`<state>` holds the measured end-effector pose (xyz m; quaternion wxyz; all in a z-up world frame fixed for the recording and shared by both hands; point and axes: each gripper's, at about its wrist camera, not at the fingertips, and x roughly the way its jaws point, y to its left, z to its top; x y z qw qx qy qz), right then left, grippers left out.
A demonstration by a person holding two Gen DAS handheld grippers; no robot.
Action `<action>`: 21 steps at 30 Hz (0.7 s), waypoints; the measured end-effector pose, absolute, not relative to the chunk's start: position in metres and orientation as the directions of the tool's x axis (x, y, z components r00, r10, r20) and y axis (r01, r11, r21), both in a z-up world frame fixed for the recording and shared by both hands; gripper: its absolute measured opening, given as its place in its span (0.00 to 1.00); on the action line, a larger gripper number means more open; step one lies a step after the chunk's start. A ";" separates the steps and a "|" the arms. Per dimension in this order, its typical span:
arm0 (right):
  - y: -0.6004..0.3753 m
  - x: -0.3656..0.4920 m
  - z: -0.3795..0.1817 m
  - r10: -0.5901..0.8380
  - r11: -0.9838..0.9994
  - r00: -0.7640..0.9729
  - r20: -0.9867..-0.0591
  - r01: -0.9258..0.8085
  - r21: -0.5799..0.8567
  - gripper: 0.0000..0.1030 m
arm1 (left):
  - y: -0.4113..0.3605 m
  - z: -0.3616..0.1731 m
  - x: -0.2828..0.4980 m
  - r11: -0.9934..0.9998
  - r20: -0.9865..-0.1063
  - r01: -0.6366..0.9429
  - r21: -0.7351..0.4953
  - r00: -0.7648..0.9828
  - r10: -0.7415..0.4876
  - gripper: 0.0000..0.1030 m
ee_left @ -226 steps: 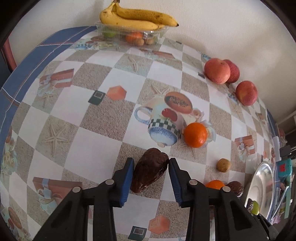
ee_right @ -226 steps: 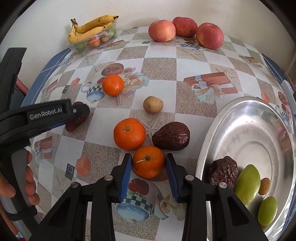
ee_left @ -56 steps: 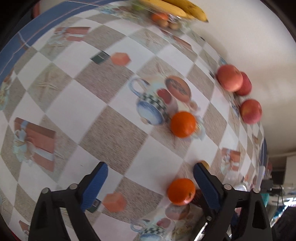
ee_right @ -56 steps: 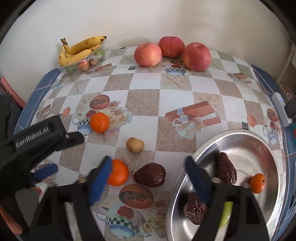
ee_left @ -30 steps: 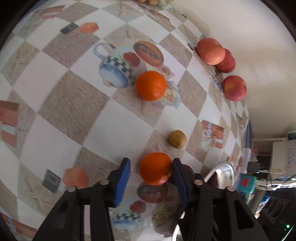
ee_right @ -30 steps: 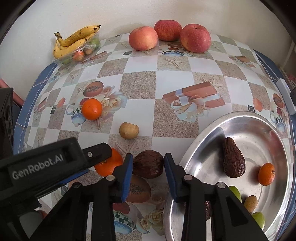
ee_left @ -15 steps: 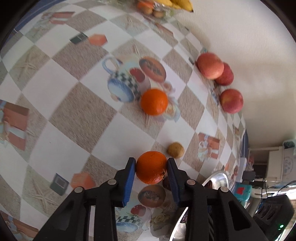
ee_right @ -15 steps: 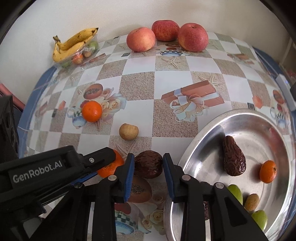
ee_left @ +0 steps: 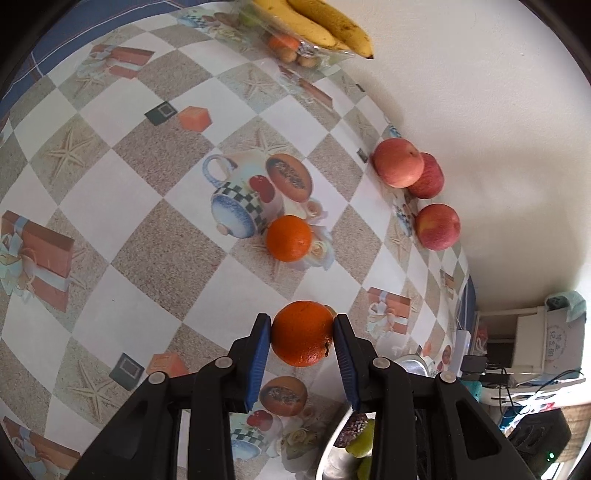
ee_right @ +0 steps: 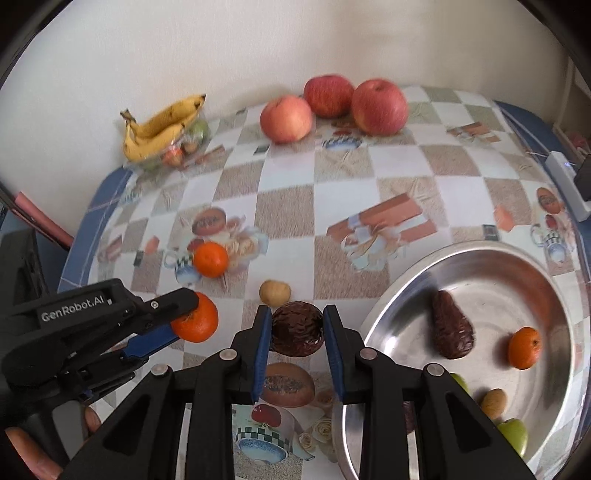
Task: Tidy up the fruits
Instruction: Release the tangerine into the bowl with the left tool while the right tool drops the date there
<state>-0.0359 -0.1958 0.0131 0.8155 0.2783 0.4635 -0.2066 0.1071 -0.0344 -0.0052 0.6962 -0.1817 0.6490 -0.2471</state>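
My left gripper [ee_left: 303, 339] is shut on an orange [ee_left: 302, 339] and holds it above the table; it also shows in the right wrist view [ee_right: 195, 322]. My right gripper [ee_right: 295, 334] is shut on a dark brown avocado [ee_right: 296, 328], lifted next to the steel plate [ee_right: 546, 295]. The plate holds another dark avocado [ee_right: 452, 330], a small orange [ee_right: 523, 348], green fruits [ee_right: 513, 435] and a small brown fruit [ee_right: 493, 403]. A second orange [ee_left: 289, 238] [ee_right: 210, 259] and a small brown fruit [ee_right: 274, 292] lie on the table.
Three apples [ee_right: 378, 107] [ee_left: 397, 168] sit at the back by the wall. Bananas on a clear fruit tray [ee_right: 162, 125] [ee_left: 314, 26] stand in the back left corner. The table's blue edge [ee_right: 81, 236] runs on the left. A white device [ee_right: 565, 184] lies at the right edge.
My left gripper closed on the orange and lifted it. My right gripper closed on the dark avocado and raised it off the table.
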 end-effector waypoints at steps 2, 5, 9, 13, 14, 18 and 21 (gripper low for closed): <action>-0.202 -0.041 0.016 -0.087 0.743 0.483 -0.871 0.614 0.267 0.29 | -0.038 -0.002 0.104 0.807 -0.810 0.121 -0.578 0.032 -0.585 0.36; -0.214 -0.052 0.019 -0.112 0.710 0.470 -0.876 0.654 0.260 0.29 | -0.046 0.001 0.096 0.798 -0.805 0.147 -0.585 0.016 -0.593 0.36; -0.235 -0.073 0.021 -0.138 0.658 0.455 -0.880 0.706 0.262 0.29 | -0.062 0.004 0.082 0.790 -0.807 0.202 -0.579 -0.008 -0.590 0.36; -0.258 -0.100 0.024 -0.177 0.595 0.432 -0.884 0.763 0.253 0.29 | -0.083 0.005 0.061 0.774 -0.813 0.281 -0.568 -0.045 -0.580 0.36; -0.261 -0.104 0.024 -0.183 0.585 0.428 -0.885 0.771 0.251 0.29 | -0.089 0.005 0.055 0.770 -0.818 0.308 -0.558 -0.051 -0.573 0.36; -0.276 -0.124 0.026 -0.214 0.539 0.407 -0.888 0.807 0.240 0.29 | -0.114 0.005 0.032 0.729 -0.815 0.398 -0.557 -0.092 -0.573 0.36; -0.285 -0.136 0.028 -0.228 0.516 0.403 -0.887 0.822 0.241 0.29 | -0.130 0.003 0.015 0.697 -0.809 0.443 -0.564 -0.126 -0.574 0.36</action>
